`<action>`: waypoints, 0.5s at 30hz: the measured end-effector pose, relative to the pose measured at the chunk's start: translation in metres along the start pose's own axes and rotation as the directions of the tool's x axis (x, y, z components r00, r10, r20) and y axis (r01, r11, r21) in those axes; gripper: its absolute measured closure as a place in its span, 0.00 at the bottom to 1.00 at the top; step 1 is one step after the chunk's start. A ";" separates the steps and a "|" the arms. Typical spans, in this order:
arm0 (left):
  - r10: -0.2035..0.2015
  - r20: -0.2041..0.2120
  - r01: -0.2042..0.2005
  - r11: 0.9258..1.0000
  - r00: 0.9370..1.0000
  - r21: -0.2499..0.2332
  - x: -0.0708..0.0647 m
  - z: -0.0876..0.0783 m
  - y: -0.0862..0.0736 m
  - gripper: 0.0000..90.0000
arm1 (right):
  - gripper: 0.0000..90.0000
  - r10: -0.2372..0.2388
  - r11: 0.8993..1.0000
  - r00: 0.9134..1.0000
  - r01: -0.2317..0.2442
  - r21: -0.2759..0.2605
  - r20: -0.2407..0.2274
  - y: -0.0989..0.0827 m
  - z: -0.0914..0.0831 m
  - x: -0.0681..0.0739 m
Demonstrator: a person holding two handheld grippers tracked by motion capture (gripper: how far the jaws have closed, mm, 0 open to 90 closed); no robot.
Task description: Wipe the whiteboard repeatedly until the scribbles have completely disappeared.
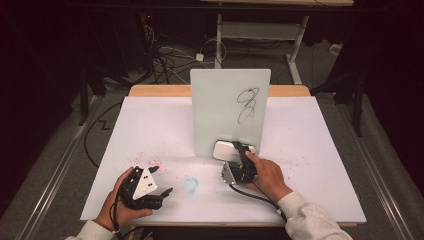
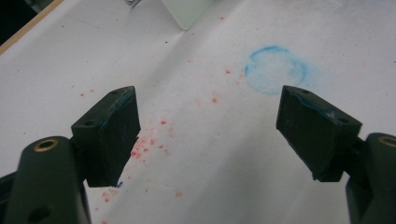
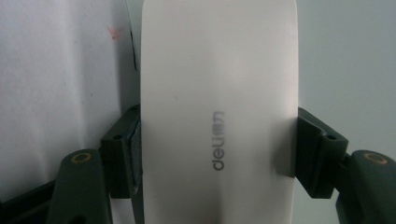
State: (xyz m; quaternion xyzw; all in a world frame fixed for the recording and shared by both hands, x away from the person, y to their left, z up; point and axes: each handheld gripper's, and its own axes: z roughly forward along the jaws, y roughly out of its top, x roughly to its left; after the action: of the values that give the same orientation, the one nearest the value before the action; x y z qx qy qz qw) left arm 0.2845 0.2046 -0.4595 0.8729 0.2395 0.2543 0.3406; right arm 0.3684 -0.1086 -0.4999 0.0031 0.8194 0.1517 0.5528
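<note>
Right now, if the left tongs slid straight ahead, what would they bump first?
Probably nothing solid: the open left tongs point along the white table sheet, passing the blue chalky ring. The upright whiteboard stands farther off, to one side.

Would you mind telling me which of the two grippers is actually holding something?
The right gripper: its jaws are shut on the white whiteboard eraser at the upright board's foot. The left gripper is open over the bare table.
</note>
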 end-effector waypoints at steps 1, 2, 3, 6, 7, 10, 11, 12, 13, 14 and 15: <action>-0.001 0.000 0.001 1.000 1.000 0.001 0.000 0.000 0.000 0.23 | 0.34 -0.009 1.000 1.000 0.009 0.001 0.005 -0.002 0.000 -0.001; -0.001 0.000 0.001 1.000 1.000 0.001 0.000 0.000 0.000 0.23 | 0.34 -0.010 1.000 1.000 0.010 0.010 0.001 -0.004 -0.001 -0.001; -0.001 0.000 0.001 1.000 1.000 0.002 0.001 0.000 0.000 0.23 | 0.34 -0.009 1.000 1.000 0.009 0.016 0.001 -0.007 -0.002 -0.002; -0.003 0.000 0.003 1.000 1.000 -0.002 0.001 -0.001 0.000 0.23 | 0.34 -0.006 0.999 1.000 0.006 0.032 0.001 -0.020 -0.006 -0.004; -0.003 -0.001 0.003 1.000 1.000 -0.001 0.001 0.000 0.000 0.23 | 0.34 -0.015 0.999 1.000 0.015 0.040 0.012 -0.024 -0.007 -0.005; -0.003 -0.001 0.003 1.000 1.000 -0.002 0.000 0.000 0.000 0.23 | 0.34 -0.019 0.998 1.000 0.019 0.058 0.009 -0.037 -0.010 -0.008; -0.002 -0.001 0.002 1.000 1.000 -0.001 0.000 0.000 0.000 0.23 | 0.34 -0.024 0.998 1.000 0.023 0.063 0.011 -0.040 -0.011 -0.009; 0.000 -0.001 0.000 1.000 1.000 0.000 0.000 0.000 0.000 0.23 | 0.34 -0.032 0.997 0.999 0.031 0.075 0.012 -0.044 -0.012 -0.010; -0.001 -0.001 0.001 1.000 1.000 -0.001 0.000 0.000 0.000 0.23 | 0.34 -0.035 0.996 0.999 0.034 0.083 0.013 -0.048 -0.013 -0.011; -0.001 -0.001 0.001 1.000 1.000 0.000 0.000 0.000 0.000 0.23 | 0.34 -0.049 0.995 0.999 0.048 0.085 0.016 -0.052 -0.014 -0.012; -0.003 -0.001 0.003 1.000 1.000 0.000 0.000 0.000 0.000 0.23 | 0.34 -0.057 0.994 0.998 0.055 0.097 0.023 -0.055 -0.015 -0.013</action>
State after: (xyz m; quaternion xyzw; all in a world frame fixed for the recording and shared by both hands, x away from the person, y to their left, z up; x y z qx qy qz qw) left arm 0.2843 0.2048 -0.4592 0.8724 0.2408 0.2545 0.3408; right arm 0.3687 -0.1669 -0.4973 0.0087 0.8182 0.0964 0.5667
